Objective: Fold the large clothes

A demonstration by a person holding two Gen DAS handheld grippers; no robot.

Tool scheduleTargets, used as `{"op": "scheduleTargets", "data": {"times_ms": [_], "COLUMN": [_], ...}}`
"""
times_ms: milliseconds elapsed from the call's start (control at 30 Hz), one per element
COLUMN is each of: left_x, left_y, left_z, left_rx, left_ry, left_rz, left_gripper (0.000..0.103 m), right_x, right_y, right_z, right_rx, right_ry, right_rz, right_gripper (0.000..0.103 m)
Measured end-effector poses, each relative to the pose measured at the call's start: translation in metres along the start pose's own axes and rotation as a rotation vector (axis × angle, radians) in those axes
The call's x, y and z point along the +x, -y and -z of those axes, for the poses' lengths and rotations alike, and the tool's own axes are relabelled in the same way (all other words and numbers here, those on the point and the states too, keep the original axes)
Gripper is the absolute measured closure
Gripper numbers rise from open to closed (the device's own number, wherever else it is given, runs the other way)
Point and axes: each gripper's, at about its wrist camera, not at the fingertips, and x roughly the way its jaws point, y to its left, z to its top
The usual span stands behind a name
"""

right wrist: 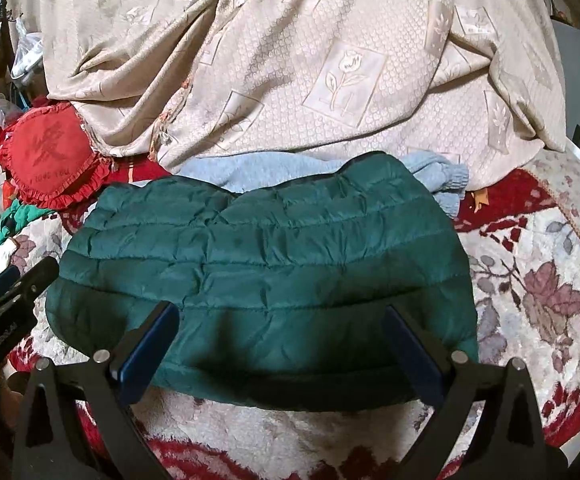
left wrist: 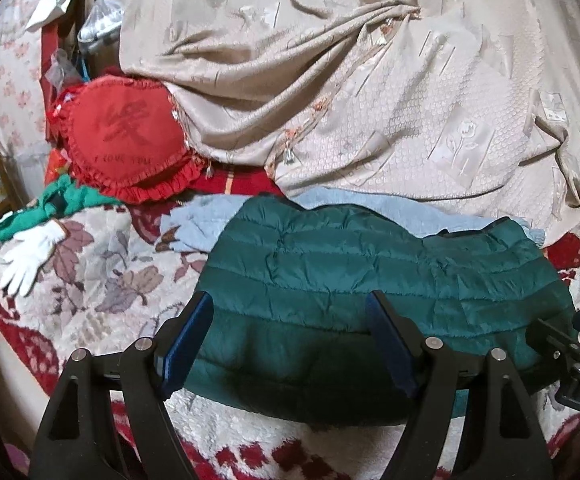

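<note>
A dark green quilted jacket (left wrist: pixel 370 276) (right wrist: pixel 265 256) lies folded into a compact bundle on a floral blanket (left wrist: pixel 101 280) (right wrist: pixel 538 280). Under its far edge a light blue knitted garment (left wrist: pixel 205 220) (right wrist: pixel 257 172) sticks out. My left gripper (left wrist: pixel 290 300) hovers open over the jacket's near left part, nothing between its blue pads. My right gripper (right wrist: pixel 281 312) is open too, above the jacket's near edge, its fingers spread wide. In the left wrist view the right gripper's body shows at the right edge; in the right wrist view the left gripper's body shows at the left edge.
A big beige patterned cloth (left wrist: pixel 370 100) (right wrist: pixel 290 60) is heaped behind the jacket. A red heart-shaped cushion (left wrist: pixel 125 140) (right wrist: pixel 49 160) lies at the back left, with a green garment (left wrist: pixel 61 200) and white gloves (left wrist: pixel 29 260) beside it. Clutter and bags stand at the far left.
</note>
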Motion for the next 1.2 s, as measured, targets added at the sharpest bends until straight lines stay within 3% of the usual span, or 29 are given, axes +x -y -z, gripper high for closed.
{"op": "scheduleTargets", "data": {"times_ms": [467, 1200], "left_x": [-0.018, -0.021], "left_y": [0.008, 0.013], "left_z": [0.004, 0.008], "left_rx": [0.039, 0.032], "left_ry": [0.050, 0.025], "left_rz": [-0.049, -0.005], "left_gripper": [0.041, 0.041], "right_x": [-0.007, -0.009], "right_y": [-0.005, -0.004], "right_z": [0.005, 0.007], "right_rx": [0.001, 0.008], "right_ry": [0.010, 0.005], "right_rz": [-0.010, -0.014], "right_gripper": [0.000, 0.000]}}
